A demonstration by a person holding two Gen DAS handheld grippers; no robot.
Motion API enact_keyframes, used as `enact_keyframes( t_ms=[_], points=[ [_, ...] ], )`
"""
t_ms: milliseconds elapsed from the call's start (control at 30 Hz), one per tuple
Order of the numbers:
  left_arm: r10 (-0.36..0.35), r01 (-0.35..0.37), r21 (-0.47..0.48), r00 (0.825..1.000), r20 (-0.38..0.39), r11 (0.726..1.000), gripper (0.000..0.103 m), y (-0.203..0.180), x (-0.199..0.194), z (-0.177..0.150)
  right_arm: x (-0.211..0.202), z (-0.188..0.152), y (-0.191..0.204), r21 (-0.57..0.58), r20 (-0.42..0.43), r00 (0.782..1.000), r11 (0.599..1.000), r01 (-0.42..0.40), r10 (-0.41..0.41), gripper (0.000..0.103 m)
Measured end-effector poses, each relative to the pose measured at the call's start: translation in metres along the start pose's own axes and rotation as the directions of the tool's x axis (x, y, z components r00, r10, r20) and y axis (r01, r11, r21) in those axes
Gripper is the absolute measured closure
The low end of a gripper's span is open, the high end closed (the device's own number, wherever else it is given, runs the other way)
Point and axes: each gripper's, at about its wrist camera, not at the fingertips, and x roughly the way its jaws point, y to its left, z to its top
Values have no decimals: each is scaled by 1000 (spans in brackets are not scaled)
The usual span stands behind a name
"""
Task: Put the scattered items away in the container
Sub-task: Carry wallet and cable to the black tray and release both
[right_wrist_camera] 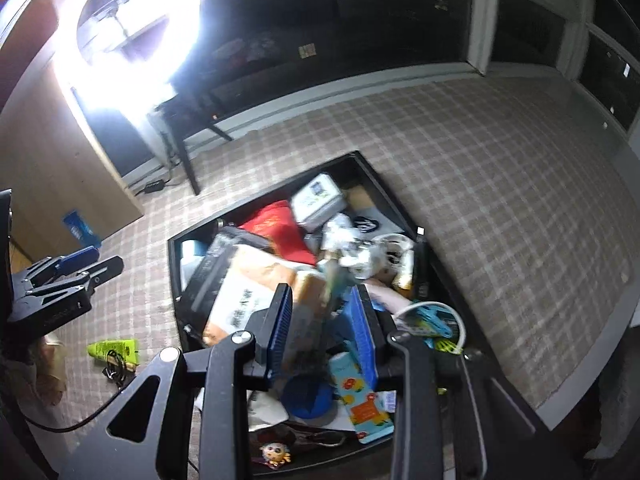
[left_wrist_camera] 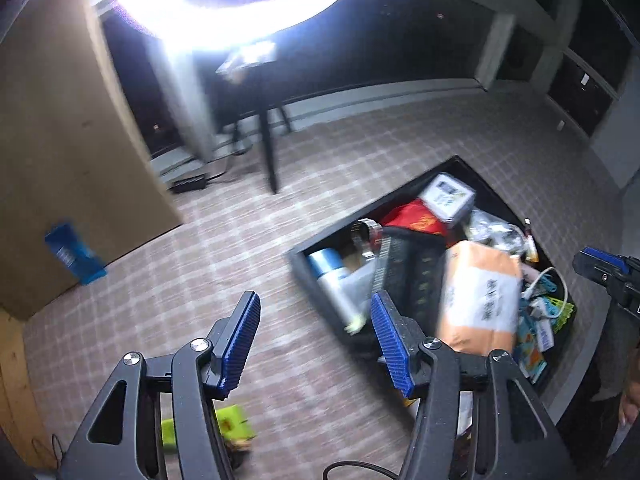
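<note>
- Plaid-woven carpet [right_wrist_camera: 500, 184] in beige and brown covered the floor, lit by a glaring ring light [left_wrist_camera: 232, 4] on a dark tripod; dark windows lay beyond.
- Ahead and to the right of the left gripper [left_wrist_camera: 316, 344] sat the black rectangular container [left_wrist_camera: 316, 276], already heaped with goods.
- The left gripper's ribbed blue pads [left_wrist_camera: 240, 344] stood wide apart with nothing between them, above bare carpet.
- Just behind those fingers, partly hidden by the black linkage, lay a lime-green tube [right_wrist_camera: 114, 349] on the carpet beside a small dark tangle too blurred to name.
- The right gripper [right_wrist_camera: 324, 328] hung directly over the container, fingers parted; a blurred pale-and-blue object showed between them, and whether the pads touched it could not be told.
- Inside the container: an orange-and-white paper-wrapped parcel [left_wrist_camera: 480, 300] with black characters, a black ridged box [left_wrist_camera: 416, 268], a smooth metallic flask [left_wrist_camera: 336, 284], a red cloth [right_wrist_camera: 280, 228], a white rounded box [right_wrist_camera: 320, 200] and a white cable [right_wrist_camera: 440, 308].
- Motion blur smeared the items nearest the right fingers.
- A blue packet [left_wrist_camera: 74, 254] leaned against a brown cardboard panel [left_wrist_camera: 64, 140], far left of both grippers.
</note>
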Motion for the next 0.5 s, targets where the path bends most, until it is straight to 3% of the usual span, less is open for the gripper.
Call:
enact_keyframes(
  t_ms=[267, 500],
  points=[
    [94, -94, -117, 996, -6, 989, 50, 81, -22, -35, 11, -2, 68, -139, -18, 997, 987, -79, 77, 73],
    [149, -158, -237, 987, -55, 959, 50, 148, -31, -83, 34, -17, 132, -252, -80, 986, 954, -160, 144, 73]
  ],
)
